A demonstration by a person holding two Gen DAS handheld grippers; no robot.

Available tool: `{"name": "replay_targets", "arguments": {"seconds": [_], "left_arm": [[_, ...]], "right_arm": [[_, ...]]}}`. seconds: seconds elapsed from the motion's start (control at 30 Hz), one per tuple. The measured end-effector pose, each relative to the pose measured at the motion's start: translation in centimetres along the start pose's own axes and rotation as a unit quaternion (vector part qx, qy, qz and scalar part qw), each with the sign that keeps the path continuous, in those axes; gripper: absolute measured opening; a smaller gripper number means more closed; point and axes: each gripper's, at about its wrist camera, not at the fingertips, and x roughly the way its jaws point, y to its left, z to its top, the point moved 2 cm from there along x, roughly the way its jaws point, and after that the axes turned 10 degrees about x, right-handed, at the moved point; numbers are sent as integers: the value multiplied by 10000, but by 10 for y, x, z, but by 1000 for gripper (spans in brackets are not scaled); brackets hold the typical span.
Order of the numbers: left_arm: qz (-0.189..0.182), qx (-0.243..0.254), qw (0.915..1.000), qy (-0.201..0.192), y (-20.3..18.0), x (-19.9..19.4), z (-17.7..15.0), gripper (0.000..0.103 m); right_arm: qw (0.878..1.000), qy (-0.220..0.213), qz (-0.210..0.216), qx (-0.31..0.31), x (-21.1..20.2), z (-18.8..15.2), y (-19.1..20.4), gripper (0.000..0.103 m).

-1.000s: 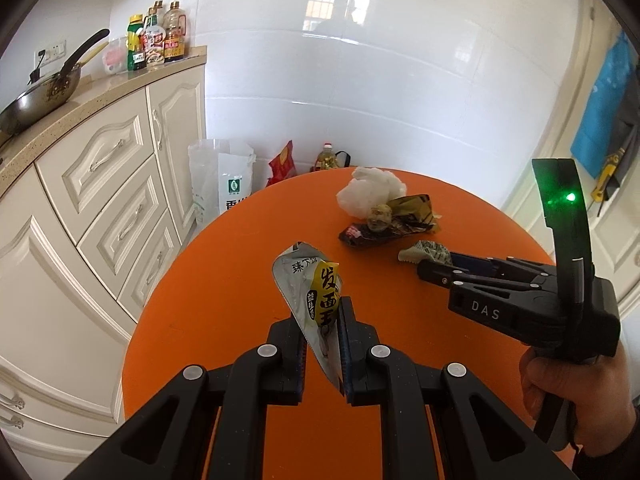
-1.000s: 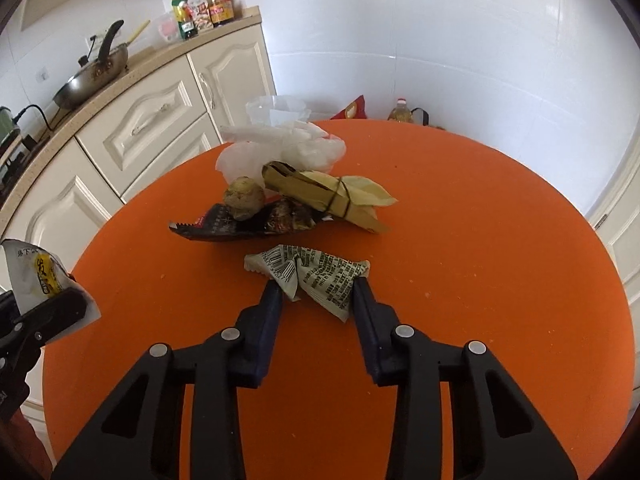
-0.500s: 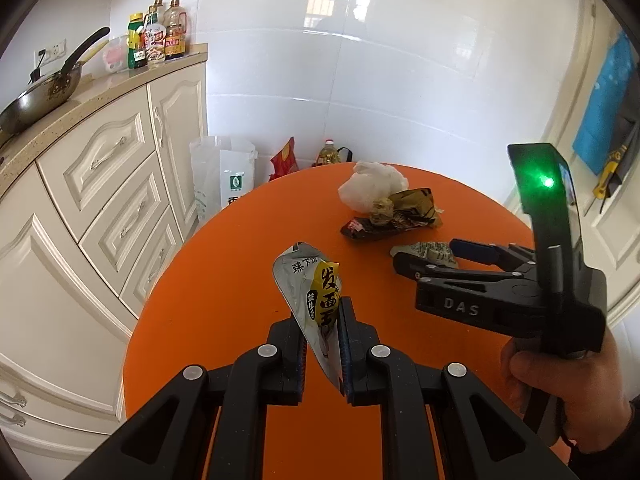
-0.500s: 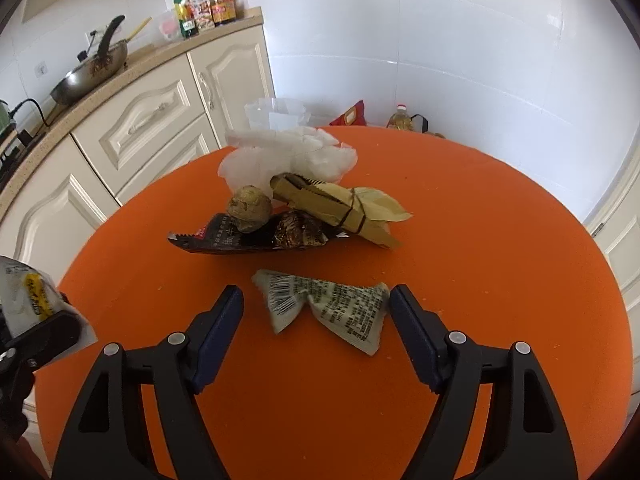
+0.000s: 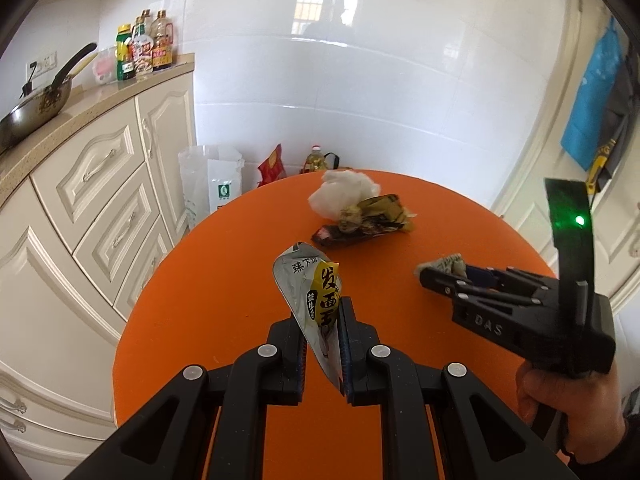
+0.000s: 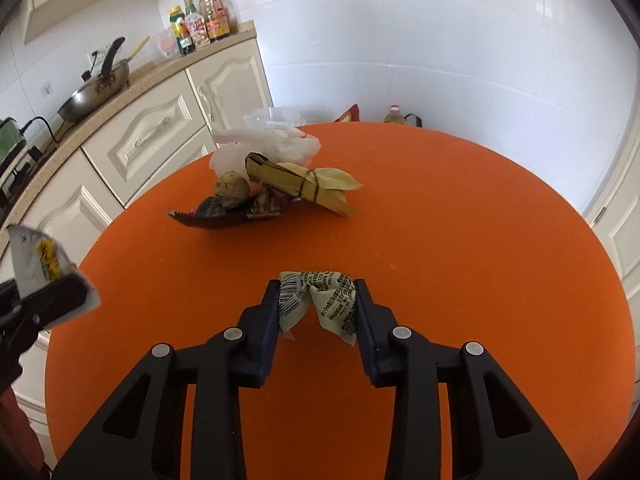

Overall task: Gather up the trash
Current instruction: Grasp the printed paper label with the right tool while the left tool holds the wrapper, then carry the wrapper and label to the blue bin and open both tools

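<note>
On the round orange table (image 6: 460,240), my right gripper (image 6: 316,300) has its jaws closing, and both pads press a crumpled, printed pale-green wrapper (image 6: 320,292). In the left wrist view that gripper (image 5: 424,276) comes in from the right, held by a hand, with the wrapper (image 5: 448,262) at its tip. My left gripper (image 5: 322,312) is shut on a silver and yellow packet (image 5: 312,292) that stands upright above the table. A trash pile lies farther back: a white plastic bag (image 6: 272,144), a tied leaf bundle (image 6: 300,180), a dark wrapper (image 6: 216,218) and a brown lump (image 6: 232,188).
Cream kitchen cabinets (image 5: 100,184) run along the left under a counter with a wok (image 5: 36,112) and bottles (image 5: 144,48). On the floor behind the table stand a white bag (image 5: 212,184), a red bag (image 5: 272,164) and an oil bottle (image 5: 316,160).
The right gripper opened wide around the printed wrapper, then closed on it again and crumpled it. It now sits farther from the trash pile. The left gripper and its packet kept still.
</note>
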Motion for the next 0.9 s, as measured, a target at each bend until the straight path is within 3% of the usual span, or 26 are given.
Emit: {"name": "replay_targets", "arguments": {"seconds": [0.3, 0.5, 0.7, 0.9], "left_arm": [[-373, 492, 9974, -374, -75, -33, 20, 10], [-833, 1002, 9886, -751, -141, -63, 40, 10], [-1448, 1626, 9705, -1032, -222, -86, 53, 10], [-2102, 2183, 9468, -1086, -303, -87, 62, 10]], "right_arm": [[9961, -801, 65, 377, -119, -22, -44, 34], [9872, -1386, -280, 733, -205, -39, -91, 34], [9716, -1833, -809, 1263, -283, -69, -156, 34], [9445, -2148, -1593, 1907, -352, -110, -227, 34]]}}
